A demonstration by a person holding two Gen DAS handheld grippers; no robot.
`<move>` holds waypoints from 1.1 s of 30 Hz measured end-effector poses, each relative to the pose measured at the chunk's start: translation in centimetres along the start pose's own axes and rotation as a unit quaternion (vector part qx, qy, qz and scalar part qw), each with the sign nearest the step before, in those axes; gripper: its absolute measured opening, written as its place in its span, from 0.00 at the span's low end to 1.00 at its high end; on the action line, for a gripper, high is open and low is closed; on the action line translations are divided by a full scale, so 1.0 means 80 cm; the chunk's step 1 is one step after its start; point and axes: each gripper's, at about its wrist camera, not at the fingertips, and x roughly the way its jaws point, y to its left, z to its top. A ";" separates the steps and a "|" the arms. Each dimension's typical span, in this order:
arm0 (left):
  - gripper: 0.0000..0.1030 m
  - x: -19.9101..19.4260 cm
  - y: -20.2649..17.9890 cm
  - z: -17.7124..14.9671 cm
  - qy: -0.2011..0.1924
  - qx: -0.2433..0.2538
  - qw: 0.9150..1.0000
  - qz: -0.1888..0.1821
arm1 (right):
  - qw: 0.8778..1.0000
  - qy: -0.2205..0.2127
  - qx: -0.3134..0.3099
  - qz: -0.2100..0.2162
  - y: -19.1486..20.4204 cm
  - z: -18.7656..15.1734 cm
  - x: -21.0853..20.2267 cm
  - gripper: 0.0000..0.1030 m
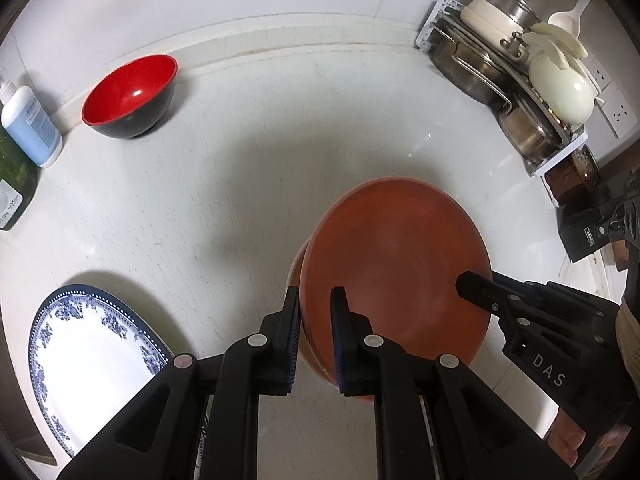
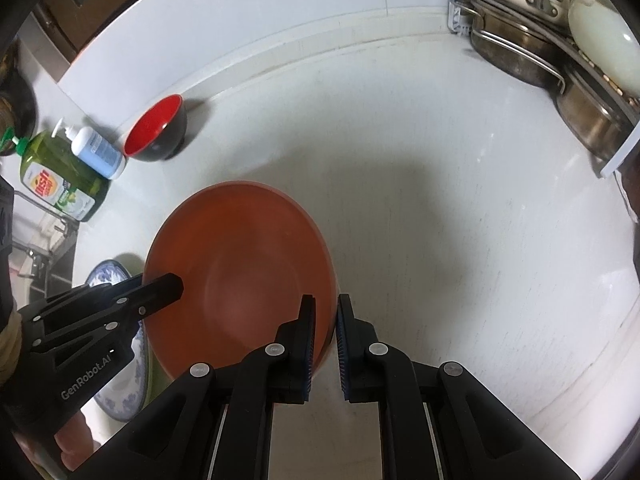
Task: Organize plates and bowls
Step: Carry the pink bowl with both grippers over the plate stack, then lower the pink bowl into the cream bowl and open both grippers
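An orange-brown deep plate (image 1: 400,256) (image 2: 240,272) hangs over the white counter, held by both grippers at opposite rims. My left gripper (image 1: 316,312) is shut on its left rim, one pad inside and one outside. My right gripper (image 2: 326,320) is shut on its right rim in the same way. Each gripper shows in the other's view: the right gripper (image 1: 476,288) and the left gripper (image 2: 160,292). A red bowl with a black outside (image 1: 130,96) (image 2: 156,128) stands at the back left. A blue-and-white patterned plate (image 1: 92,360) (image 2: 120,360) lies at the near left.
A white rack (image 1: 560,156) (image 2: 460,0) of steel pots and cream lids fills the back right corner. A green soap bottle (image 2: 60,176) and a white pump bottle (image 1: 28,124) (image 2: 96,152) stand at the left by the sink edge. Wall sockets (image 1: 616,104) sit behind the rack.
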 end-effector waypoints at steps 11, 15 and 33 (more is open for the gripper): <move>0.19 0.009 0.005 -0.004 0.010 -0.008 1.000 -0.002 | 1.000 0.018 0.001 0.004 -0.001 -0.007 0.011 0.12; 0.23 0.013 0.005 -0.006 0.016 -0.011 1.000 -0.008 | 1.000 0.018 0.000 0.004 -0.001 -0.007 0.013 0.12; 0.52 -0.019 0.009 -0.005 -0.033 -0.008 0.999 0.022 | 1.000 -0.008 -0.012 -0.001 0.005 -0.007 -0.006 0.29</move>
